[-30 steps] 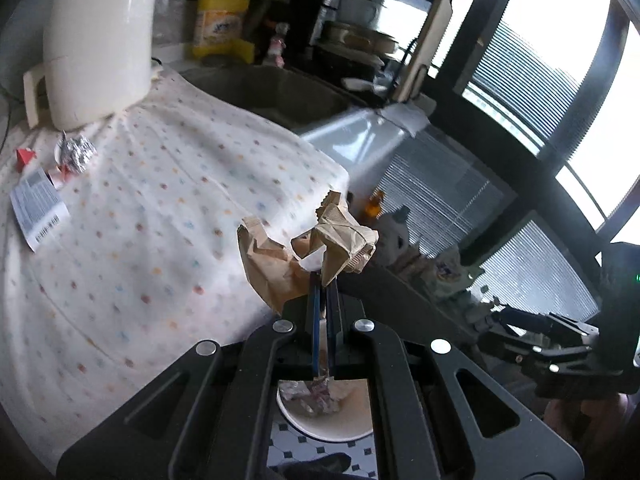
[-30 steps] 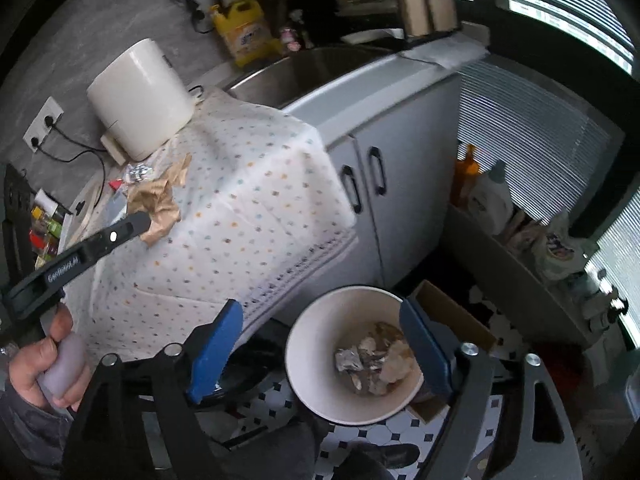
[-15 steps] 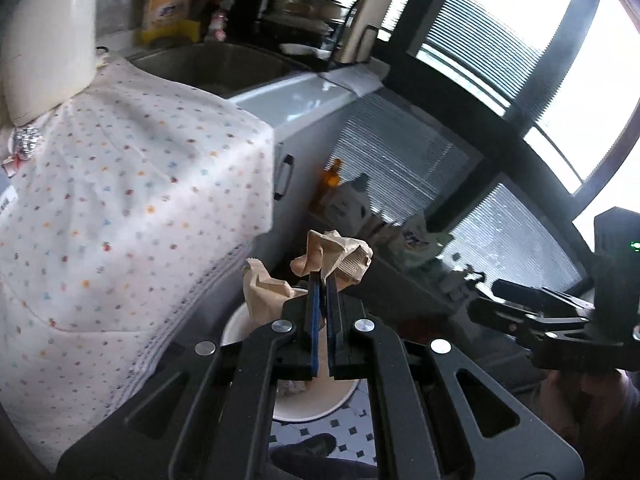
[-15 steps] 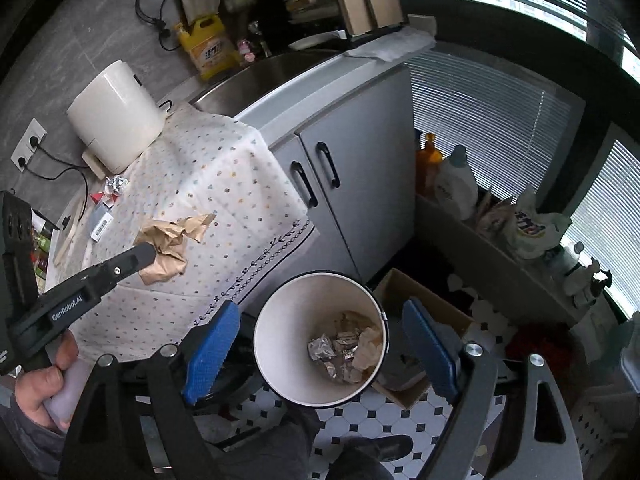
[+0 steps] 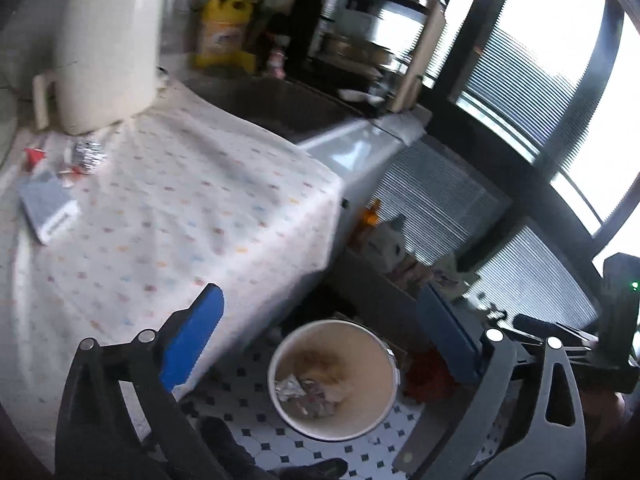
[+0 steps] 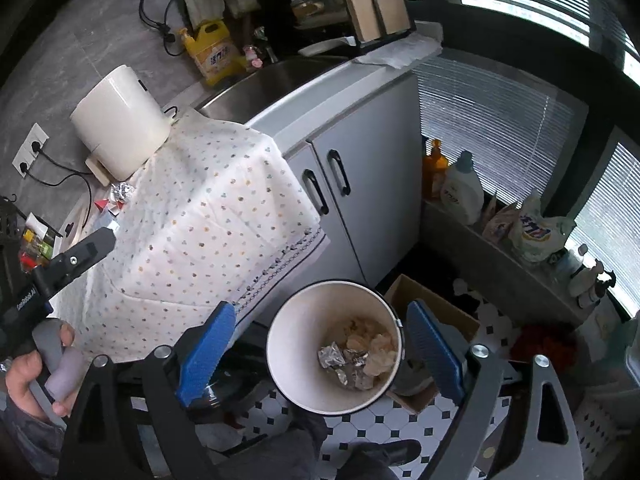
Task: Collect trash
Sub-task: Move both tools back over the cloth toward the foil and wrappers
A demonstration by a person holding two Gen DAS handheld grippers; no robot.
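Note:
A white bin [image 5: 280, 392] stands on the tiled floor beside the cloth-covered table [image 5: 192, 208]. Crumpled foil [image 6: 343, 359] and brown paper [image 6: 370, 344] lie inside the bin [image 6: 288, 344]. My left gripper [image 5: 320, 340] hangs above it, jaws opening wide, nothing between the pads. My right gripper [image 6: 319, 350] is also over the bin, jaws opening, empty. On the table remain a foil ball [image 5: 86, 152], red scraps [image 5: 34, 155] and a flat printed wrapper [image 5: 48, 208]. In the right wrist view, one left finger [image 6: 94, 244] shows over the table edge, held by a hand [image 6: 36, 364].
A white appliance [image 6: 120, 136] stands at the table's back, with a sink [image 6: 280, 80] and yellow detergent bottle [image 6: 212, 52] behind. Cabinet doors [image 6: 360, 184] face the bin. A cardboard box [image 6: 432, 304] sits beside it, and a low shelf of bottles [image 6: 464, 192] runs along the window.
The left gripper, shut on crumpled brown paper before, has opened wide and the paper now lies in the bin. The right jaws have spread slightly.

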